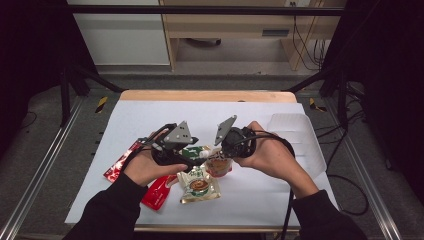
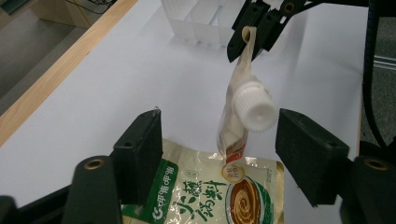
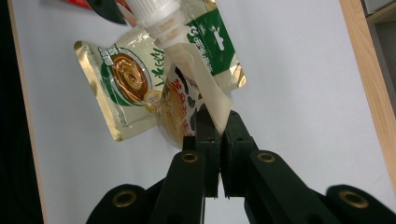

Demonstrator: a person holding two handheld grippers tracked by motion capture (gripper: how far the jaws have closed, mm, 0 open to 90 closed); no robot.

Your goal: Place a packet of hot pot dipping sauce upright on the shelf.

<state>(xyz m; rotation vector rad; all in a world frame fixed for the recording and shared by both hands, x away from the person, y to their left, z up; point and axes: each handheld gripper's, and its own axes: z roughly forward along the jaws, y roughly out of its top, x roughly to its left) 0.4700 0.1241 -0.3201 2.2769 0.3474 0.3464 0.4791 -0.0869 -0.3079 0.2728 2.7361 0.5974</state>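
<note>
My right gripper (image 3: 217,128) is shut on the edge of a small spouted pouch (image 3: 205,88), holding it up over the table. From the left gripper view the pouch (image 2: 236,79) hangs from the right gripper (image 2: 254,32), and its white screw cap (image 2: 252,109) points at me. My left gripper (image 2: 219,128) is open, its jaws standing wide on either side of the cap without touching it. In the high view both grippers meet mid-table, left gripper (image 1: 192,154) and right gripper (image 1: 220,150), with the pouch (image 1: 218,165) between and below them.
A green and gold sauce pouch (image 1: 199,185) lies flat under the grippers on the white sheet (image 1: 150,115). Red sachets (image 1: 120,162) lie at the left and front left. A clear plastic tray (image 1: 292,125) stands at the back right. The wooden table edge (image 1: 207,95) runs along the far side.
</note>
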